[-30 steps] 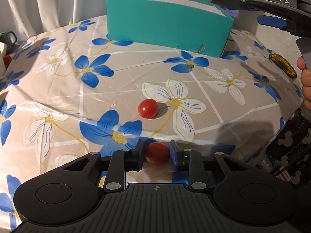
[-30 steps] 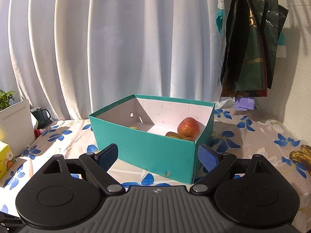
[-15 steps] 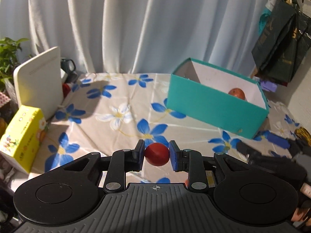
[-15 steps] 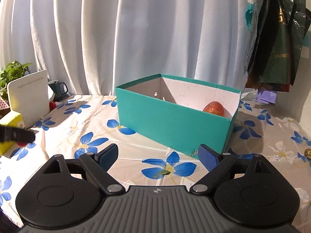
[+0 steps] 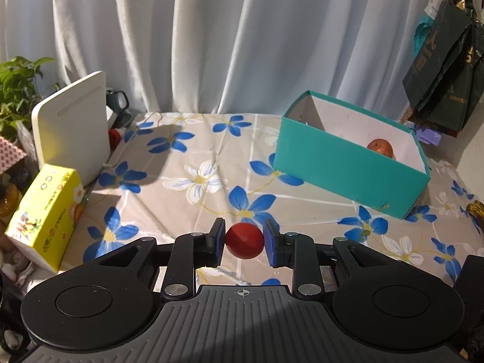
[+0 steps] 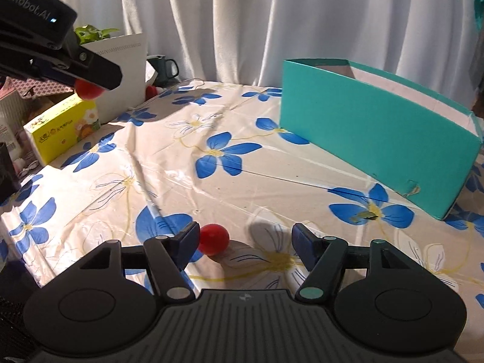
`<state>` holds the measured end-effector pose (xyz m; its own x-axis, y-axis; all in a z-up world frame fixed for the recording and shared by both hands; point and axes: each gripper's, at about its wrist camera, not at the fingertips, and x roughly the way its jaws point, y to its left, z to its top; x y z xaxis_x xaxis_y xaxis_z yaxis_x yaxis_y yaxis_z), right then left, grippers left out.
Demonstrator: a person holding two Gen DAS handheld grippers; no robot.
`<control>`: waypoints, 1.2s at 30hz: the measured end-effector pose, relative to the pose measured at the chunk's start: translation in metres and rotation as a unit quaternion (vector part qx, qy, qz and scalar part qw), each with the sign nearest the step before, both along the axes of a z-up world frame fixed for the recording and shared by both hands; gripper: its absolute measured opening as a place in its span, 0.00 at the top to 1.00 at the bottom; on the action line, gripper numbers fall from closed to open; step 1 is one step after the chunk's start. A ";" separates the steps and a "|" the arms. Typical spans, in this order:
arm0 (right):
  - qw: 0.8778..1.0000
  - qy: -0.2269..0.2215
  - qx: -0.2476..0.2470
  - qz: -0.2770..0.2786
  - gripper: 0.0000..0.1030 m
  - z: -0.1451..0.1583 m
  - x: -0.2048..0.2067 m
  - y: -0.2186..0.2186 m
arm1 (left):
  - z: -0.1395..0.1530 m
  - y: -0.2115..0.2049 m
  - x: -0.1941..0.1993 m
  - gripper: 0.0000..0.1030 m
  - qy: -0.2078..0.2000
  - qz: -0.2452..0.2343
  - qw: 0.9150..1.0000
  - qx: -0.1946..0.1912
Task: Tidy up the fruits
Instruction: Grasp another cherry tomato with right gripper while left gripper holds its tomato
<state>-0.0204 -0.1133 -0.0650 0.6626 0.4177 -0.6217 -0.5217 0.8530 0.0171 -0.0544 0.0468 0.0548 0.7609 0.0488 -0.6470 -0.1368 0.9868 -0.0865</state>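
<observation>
we held 1 tomato pinched in the left gripper above the counter; the right gripper, jaws spread, neared a second tomato.

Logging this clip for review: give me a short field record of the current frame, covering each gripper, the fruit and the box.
left gripper: shut on held tomato, raised above the tablecloth
right gripper: open, low over the tablecloth, near loose tomato
loose tomato: on the tablecloth, beside the right gripper's left finger
box: teal, open top, on the tablecloth
apple: inside the box, at its far wall
not yet boxed: both tomatoes
</observation>
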 end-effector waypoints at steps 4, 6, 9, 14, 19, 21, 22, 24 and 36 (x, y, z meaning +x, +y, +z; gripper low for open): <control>1.000 0.009 -0.003 0.018 0.43 -0.004 0.000 0.010 | -0.001 0.002 0.001 0.70 0.004 -0.002 1.000 0.000; 1.000 0.016 -0.013 0.018 0.50 -0.008 0.002 0.014 | -0.002 0.003 0.002 0.70 0.007 -0.002 1.000 -0.001; 1.000 0.022 -0.011 0.015 0.56 -0.011 0.005 0.014 | -0.002 0.004 0.003 0.70 0.008 -0.002 1.000 -0.002; 1.000 0.017 -0.012 0.017 0.65 -0.012 0.009 0.016 | -0.003 0.004 0.007 0.70 0.010 -0.006 1.000 -0.003; 1.000 0.013 -0.014 0.021 0.74 -0.012 0.011 0.016 | 0.001 0.000 0.015 0.70 0.007 -0.016 1.000 0.002; 1.000 0.015 -0.015 0.015 0.74 -0.011 0.012 0.015 | 0.002 -0.004 0.021 0.70 0.008 -0.024 1.000 0.008; 1.000 0.011 -0.013 0.008 0.74 -0.009 0.014 0.013 | 0.002 -0.006 0.024 0.70 0.007 -0.028 1.000 0.012; 1.000 0.000 -0.006 -0.007 0.74 -0.002 0.016 0.007 | 0.003 -0.009 0.030 0.70 0.005 -0.033 0.999 0.016; 0.992 -0.042 0.021 -0.117 0.74 0.030 0.028 -0.051 | -0.046 0.010 0.059 0.64 0.038 -0.046 0.998 0.030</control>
<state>0.0071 -0.1645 -0.0347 0.7928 0.2715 -0.5457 -0.3114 0.9501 0.0203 0.0048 0.0568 0.0085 0.7125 0.0212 -0.7014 -0.0484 0.9986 -0.0190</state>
